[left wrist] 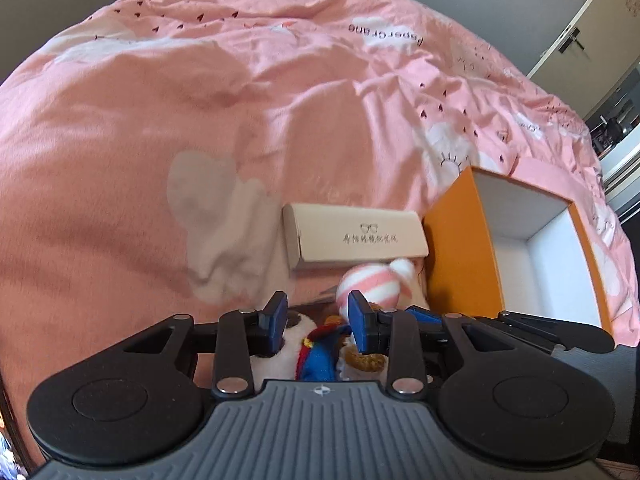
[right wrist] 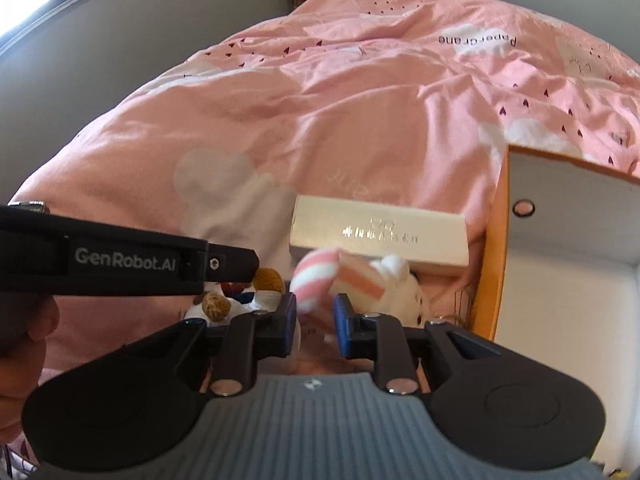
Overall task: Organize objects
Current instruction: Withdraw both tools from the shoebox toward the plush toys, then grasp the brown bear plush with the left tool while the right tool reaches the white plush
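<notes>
A white plush toy in red and blue clothes (left wrist: 320, 348) lies on the pink duvet. My left gripper (left wrist: 318, 318) stands over it, jaws apart, with the toy between its fingers; I see no pad pressing on it. In the right wrist view the same toy (right wrist: 260, 296) shows its brown paws under the left gripper's black body (right wrist: 120, 264). Beside it lies a pink-and-white striped plush (left wrist: 372, 284). My right gripper (right wrist: 316, 320) is shut on a striped part of that plush (right wrist: 316, 276). A beige glasses case (left wrist: 356, 236) lies just beyond both toys.
An open orange box (left wrist: 460, 248) with a white inside stands on the bed right of the toys, its inner wall (right wrist: 568, 232) close to my right gripper. The pink duvet (right wrist: 320, 120) stretches far ahead. A hand (right wrist: 24, 328) holds the left gripper. A door (left wrist: 572, 40) is far right.
</notes>
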Available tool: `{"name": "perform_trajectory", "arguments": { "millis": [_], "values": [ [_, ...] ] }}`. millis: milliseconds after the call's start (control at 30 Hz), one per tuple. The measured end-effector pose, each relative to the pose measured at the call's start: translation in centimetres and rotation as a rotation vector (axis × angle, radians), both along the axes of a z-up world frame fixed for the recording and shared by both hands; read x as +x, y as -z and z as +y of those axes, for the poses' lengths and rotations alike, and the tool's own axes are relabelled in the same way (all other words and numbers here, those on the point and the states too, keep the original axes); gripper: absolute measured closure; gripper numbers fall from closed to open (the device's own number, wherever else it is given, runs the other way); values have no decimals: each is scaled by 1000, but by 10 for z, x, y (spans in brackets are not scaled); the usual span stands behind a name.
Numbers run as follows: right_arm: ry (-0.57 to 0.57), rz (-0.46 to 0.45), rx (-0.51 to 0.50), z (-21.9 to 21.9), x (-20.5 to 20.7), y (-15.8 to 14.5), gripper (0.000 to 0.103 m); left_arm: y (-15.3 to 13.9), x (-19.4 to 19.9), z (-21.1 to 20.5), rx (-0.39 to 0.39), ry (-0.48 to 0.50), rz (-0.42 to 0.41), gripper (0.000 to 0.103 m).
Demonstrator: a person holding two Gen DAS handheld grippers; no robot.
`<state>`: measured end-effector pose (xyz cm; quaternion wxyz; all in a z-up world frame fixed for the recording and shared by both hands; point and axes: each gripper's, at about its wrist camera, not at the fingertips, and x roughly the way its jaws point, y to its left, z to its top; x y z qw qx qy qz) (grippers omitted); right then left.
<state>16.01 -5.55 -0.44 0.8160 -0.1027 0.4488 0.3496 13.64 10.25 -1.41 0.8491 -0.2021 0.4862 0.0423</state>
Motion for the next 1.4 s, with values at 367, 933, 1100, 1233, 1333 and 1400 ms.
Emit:
{"name": "perform_trajectory", "arguments": {
  "millis": [367,933,1100,1233,1333,1400],
  "values": [
    [-16,46,-14,-19,-39,19,79,17,-42,-6,32,-75,105,59],
    [-67,-90,-162,-14,-47,32,86,64,-45,6,-209,-295,161,29],
    [-59,-88,-182,-11,-45,40,95,69,-35,1,-246,-286,153,40],
    [-52,-95,-193,-9,-45,41,95,67,-31,-6,-225,-246,132,53],
    [-42,-82,-177,-11,-45,39,95,61,-30,-9,-189,-200,113,58],
    [-33,-65,-148,-14,-44,32,95,51,-34,-12,-164,-164,80,59]
  ]
}}
